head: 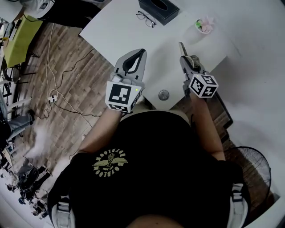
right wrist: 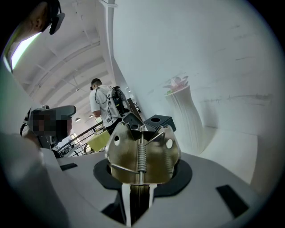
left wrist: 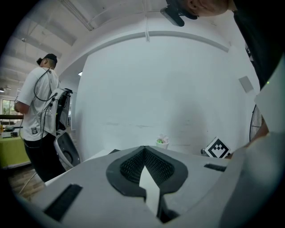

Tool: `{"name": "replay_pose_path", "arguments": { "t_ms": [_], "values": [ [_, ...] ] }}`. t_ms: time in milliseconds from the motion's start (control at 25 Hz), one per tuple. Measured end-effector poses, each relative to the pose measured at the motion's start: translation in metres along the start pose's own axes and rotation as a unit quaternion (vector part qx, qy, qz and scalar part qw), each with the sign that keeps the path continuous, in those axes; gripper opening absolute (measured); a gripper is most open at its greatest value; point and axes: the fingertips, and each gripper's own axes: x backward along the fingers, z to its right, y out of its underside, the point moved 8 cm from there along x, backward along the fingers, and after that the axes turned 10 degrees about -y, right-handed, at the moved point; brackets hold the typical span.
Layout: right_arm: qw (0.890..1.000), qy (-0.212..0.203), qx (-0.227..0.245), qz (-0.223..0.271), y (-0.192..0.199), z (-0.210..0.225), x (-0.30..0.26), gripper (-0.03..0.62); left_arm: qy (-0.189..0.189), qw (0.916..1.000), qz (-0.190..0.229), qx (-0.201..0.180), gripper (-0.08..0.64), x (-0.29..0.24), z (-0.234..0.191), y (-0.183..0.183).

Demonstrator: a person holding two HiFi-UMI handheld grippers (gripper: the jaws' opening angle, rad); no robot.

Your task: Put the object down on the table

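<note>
A brass-coloured metal spring clip [right wrist: 142, 156] sits upright between the jaws of my right gripper [head: 187, 61], which is shut on it. In the head view the clip [head: 186, 54] hangs over the near part of the white table [head: 133, 31], its thin end pointing away from me. My left gripper [head: 141, 52] hovers over the table's near edge to the left. Its grey jaws meet at the tips with nothing between them, and in the left gripper view the left gripper [left wrist: 144, 150] shows the same.
On the table's far side stand a black tissue box [head: 158, 9], a pair of glasses [head: 146, 18] and a small white pot with a pink plant [head: 204, 25]. A round metal grommet [head: 164, 95] sits near the front edge. A fan [head: 249, 167] stands at the lower right. A person in a white shirt [left wrist: 38, 111] stands beyond the table.
</note>
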Motion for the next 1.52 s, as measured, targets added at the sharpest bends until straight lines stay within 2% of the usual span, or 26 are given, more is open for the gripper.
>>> {"name": "replay_pose_path", "arguments": {
  "t_ms": [800, 1160, 1520],
  "values": [
    [0.993, 0.031, -0.025, -0.109, 0.082, 0.044, -0.030, 0.127, -0.011, 0.9998, -0.017, -0.001, 0.006, 0.010, -0.005, 0.012],
    [0.988, 0.033, -0.073, -0.133, 0.109, 0.053, -0.044, 0.128, -0.008, 0.9997, -0.021, -0.002, 0.006, 0.013, -0.003, 0.012],
    [0.983, 0.038, -0.085, -0.157, 0.125, 0.056, -0.051, 0.129, -0.013, 0.9995, -0.027, -0.004, 0.006, 0.019, -0.006, 0.015]
  ]
}}
